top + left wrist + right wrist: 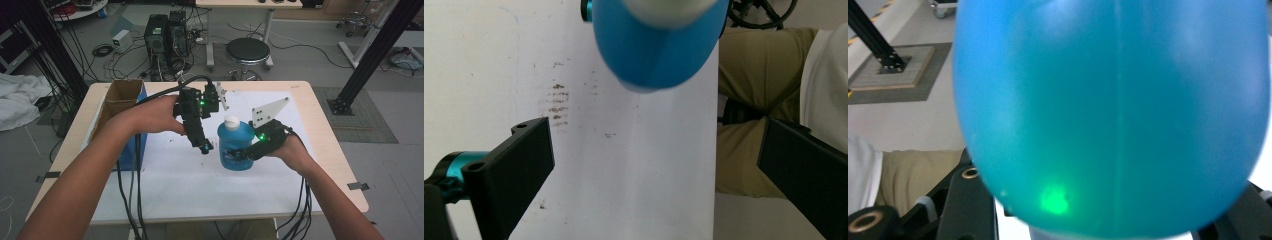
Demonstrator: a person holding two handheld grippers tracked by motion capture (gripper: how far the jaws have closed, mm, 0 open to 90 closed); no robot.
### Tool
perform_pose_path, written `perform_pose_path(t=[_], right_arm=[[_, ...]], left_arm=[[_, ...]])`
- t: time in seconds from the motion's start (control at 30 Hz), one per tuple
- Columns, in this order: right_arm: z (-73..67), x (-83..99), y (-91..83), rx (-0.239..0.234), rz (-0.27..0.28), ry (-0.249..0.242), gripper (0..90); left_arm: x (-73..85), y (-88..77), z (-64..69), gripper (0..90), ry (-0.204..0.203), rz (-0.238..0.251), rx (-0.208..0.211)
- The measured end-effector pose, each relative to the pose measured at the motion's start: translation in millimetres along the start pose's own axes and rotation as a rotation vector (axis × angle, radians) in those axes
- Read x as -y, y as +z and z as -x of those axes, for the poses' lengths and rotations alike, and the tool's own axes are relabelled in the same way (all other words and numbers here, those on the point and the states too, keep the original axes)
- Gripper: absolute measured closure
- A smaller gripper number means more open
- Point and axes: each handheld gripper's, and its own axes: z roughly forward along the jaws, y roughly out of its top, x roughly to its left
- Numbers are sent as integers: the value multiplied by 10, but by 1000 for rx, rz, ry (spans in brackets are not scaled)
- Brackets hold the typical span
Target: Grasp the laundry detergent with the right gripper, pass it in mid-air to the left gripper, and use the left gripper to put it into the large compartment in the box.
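The squat blue plastic bottle with a white cap [235, 144] stands upright near the middle of the table [300, 92], on the white paper sheet [190, 185] that covers most of it. My right tongs [243, 154] are clenched around its lower body from the right side; in the right gripper view the bottle's blue wall [1113, 115] bulges out past both jaws, so I am grasping it low down on a rounded, smooth surface.

That is my first worry. A low grip on a curved plastic wall could let the bottle pivot or slide out, and I cannot tell whether its base touches the paper or hangs just above it. If it is full, its weight above my grip could tip it over.

My left tongs [202, 145] are released, jaws spread wide, hovering just left of the bottle with nothing between them. In the left gripper view the white cap [669, 10] sits beyond the jaws at the top edge. If I bring them onto the cap off centre, I could knock the bottle sideways against my right grip.

Farther left, the open brown cardboard box with a blue side [122, 107] stands well apart, and is no hazard.
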Motion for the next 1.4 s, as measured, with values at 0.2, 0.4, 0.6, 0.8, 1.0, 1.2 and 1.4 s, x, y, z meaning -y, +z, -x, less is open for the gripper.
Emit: perform_pose_path(t=[0.2,0.4,0.6,0.8,1.0,1.2,1.4], right_arm=[[4,-75,102,-45,11,-10,444],[25,-116,172,-71,26,-14,444],[42,-162,265,-112,36,-19,444],[44,-226,326,-126,25,-27,443],[37,-258,345,-135,28,-28,443],[28,-260,352,-137,18,-30,442],[20,-261,334,-142,25,-22,441]], left_arm=[[-61,-10,23,17,15,-8,11],[-100,-11,32,17,26,-11,20],[-143,-7,34,17,37,-17,25],[-182,34,34,18,46,-28,35],[-221,68,27,17,55,-43,39],[-245,107,21,18,63,-58,35],[-255,138,21,78,87,-76,39]])
